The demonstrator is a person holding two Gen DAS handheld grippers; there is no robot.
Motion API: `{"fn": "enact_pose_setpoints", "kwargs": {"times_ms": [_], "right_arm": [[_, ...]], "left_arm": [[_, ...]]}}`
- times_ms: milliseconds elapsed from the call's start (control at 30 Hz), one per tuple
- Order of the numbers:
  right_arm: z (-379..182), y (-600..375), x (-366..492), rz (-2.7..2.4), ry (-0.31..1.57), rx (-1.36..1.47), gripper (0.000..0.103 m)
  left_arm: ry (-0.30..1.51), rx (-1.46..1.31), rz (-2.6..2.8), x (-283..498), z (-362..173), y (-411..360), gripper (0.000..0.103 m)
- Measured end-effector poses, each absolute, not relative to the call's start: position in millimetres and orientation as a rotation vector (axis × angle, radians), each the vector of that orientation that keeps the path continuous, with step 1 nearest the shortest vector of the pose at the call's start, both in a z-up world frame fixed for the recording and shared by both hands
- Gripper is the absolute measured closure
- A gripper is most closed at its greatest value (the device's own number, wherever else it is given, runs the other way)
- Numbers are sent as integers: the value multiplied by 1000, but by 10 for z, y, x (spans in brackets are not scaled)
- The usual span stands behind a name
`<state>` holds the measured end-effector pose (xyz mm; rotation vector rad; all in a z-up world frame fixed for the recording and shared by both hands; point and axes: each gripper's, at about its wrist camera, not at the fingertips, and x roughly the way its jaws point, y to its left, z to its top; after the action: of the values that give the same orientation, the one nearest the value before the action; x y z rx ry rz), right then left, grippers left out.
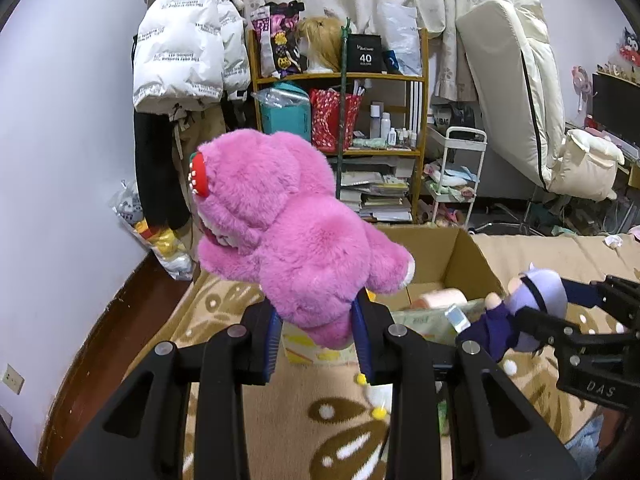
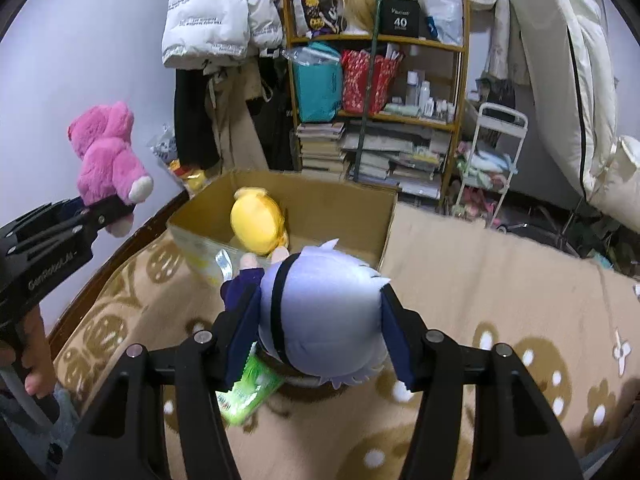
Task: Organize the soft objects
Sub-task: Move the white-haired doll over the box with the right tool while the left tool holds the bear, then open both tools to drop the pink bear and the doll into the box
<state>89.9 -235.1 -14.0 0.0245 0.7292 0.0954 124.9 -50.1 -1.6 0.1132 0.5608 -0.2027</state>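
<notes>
A white puffer jacket (image 1: pixel 180 48) printed with small dark lettering, too small to be read, is hung against the wall at the far left. The left tool (image 1: pixel 316 330) is closed on the lower body of a pink plush bear (image 1: pixel 288 220), which is held up in the air above the patterned blanket (image 1: pixel 248 432); the bear's face is turned away and cannot be made out. Behind it, a black box marked "40" (image 1: pixel 365 53) is seen on the top of a wooden shelf (image 1: pixel 340 76). An open cardboard box (image 2: pixel 320 204) is set at the far edge of the blanket, with a yellow plush (image 2: pixel 258 226) inside. The right tool (image 2: pixel 316 332) is clamped around the pale-lilac head of a purple-clad plush doll (image 2: pixel 320 312), held just short of the box. A green packet (image 2: pixel 250 394) is partly hidden beneath it. "DAS" (image 1: pixel 600 390) is read on the right tool's body.
</notes>
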Motion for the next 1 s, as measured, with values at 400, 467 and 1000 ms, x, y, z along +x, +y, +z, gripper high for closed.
{"fn": "enact_pose_setpoints", "kwargs": {"times_ms": [400, 467, 1000], "right_arm": [[185, -2559, 1436, 93, 617, 66, 41], [161, -2577, 1505, 106, 614, 94, 40], [-353, -2636, 1850, 174, 675, 227, 38]], "left_arm": [[553, 129, -213, 1657, 35, -604, 72], [572, 132, -227, 1722, 7, -628, 72], [720, 116, -271, 2021, -529, -805, 64]]}}
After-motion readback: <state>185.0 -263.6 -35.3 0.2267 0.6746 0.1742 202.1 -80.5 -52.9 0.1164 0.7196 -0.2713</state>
